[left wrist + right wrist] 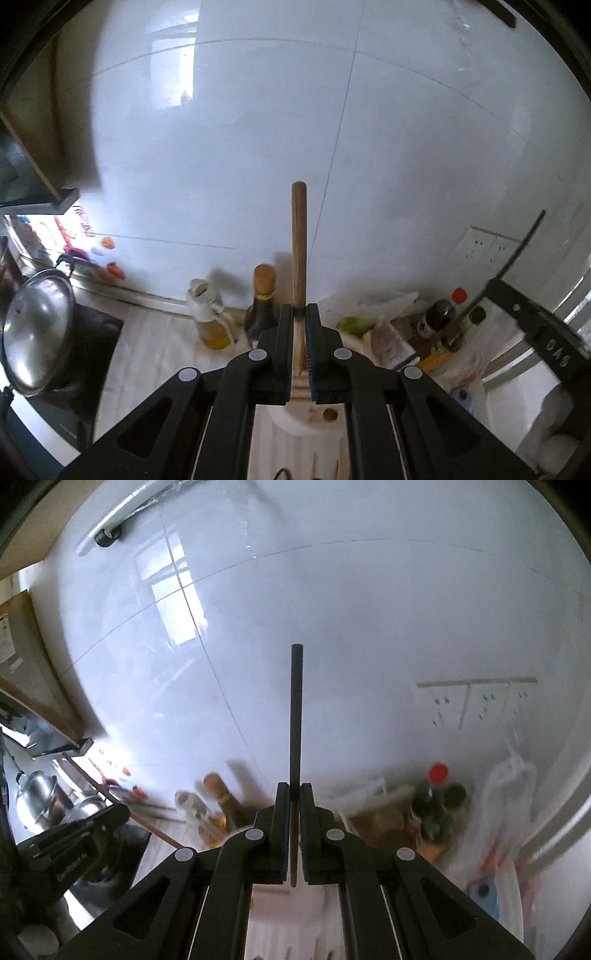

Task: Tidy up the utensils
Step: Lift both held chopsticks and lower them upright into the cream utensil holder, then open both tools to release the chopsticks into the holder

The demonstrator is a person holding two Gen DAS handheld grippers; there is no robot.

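My left gripper [299, 314] is shut on a wooden utensil handle [298, 236] that stands upright in front of the white tiled wall. A light wooden holder with a round hole [330, 415] lies just below its jaws. My right gripper [294, 794] is shut on a thin dark utensil handle [296, 709], also upright. The right gripper with its dark handle also shows at the right edge of the left wrist view [517, 254]. The left gripper with its wooden handle shows at the lower left of the right wrist view [110, 794].
Along the wall stand an oil bottle [208, 317], a dark sauce bottle [264, 306], a red-capped bottle [443, 314] and plastic bags [373, 317]. A steel pot with lid [35, 332] sits at left on a dark cooktop. Wall sockets [484, 247] are at right.
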